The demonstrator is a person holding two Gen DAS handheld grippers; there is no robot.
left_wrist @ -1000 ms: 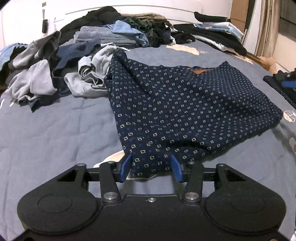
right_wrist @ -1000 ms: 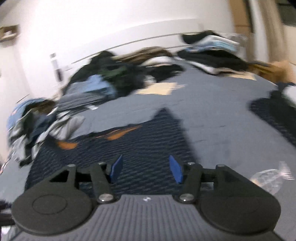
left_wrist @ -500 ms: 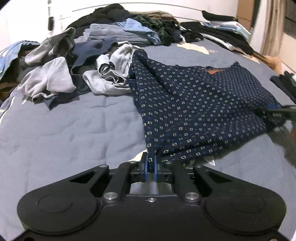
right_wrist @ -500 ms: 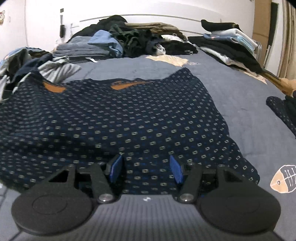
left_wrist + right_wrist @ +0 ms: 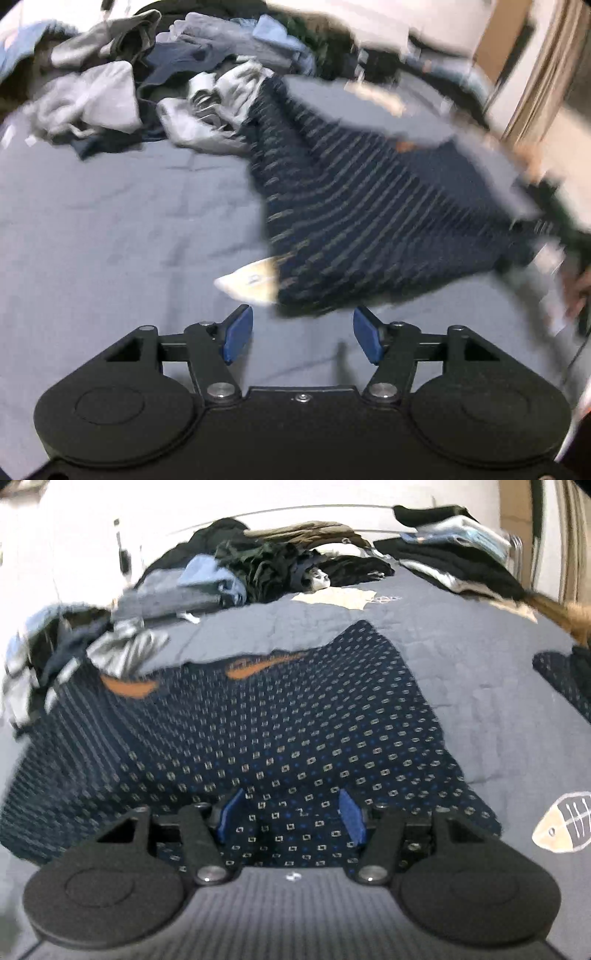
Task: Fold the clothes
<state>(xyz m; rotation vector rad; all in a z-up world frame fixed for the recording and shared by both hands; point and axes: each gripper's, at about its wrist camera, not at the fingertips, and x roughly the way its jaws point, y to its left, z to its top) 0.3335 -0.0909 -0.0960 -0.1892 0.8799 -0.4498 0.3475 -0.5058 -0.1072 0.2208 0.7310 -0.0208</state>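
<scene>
Shirt (image 5: 288, 738): light, limp, likely slips; grip hem corners. Left gripper (image 5: 301, 332) wide open, empty; right gripper (image 5: 290, 818) wide open astride the hem.

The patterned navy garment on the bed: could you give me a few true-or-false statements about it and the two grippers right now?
1. The left gripper is clamped on the navy garment. False: its jaws stand apart, with bedspread between them.
2. The right gripper is open over the garment. True.
3. The garment is plain white. False: navy with small square marks.
4. A pile of clothes lies beyond the garment. True.
5. A fish picture shows on the bedspread. True.
</scene>
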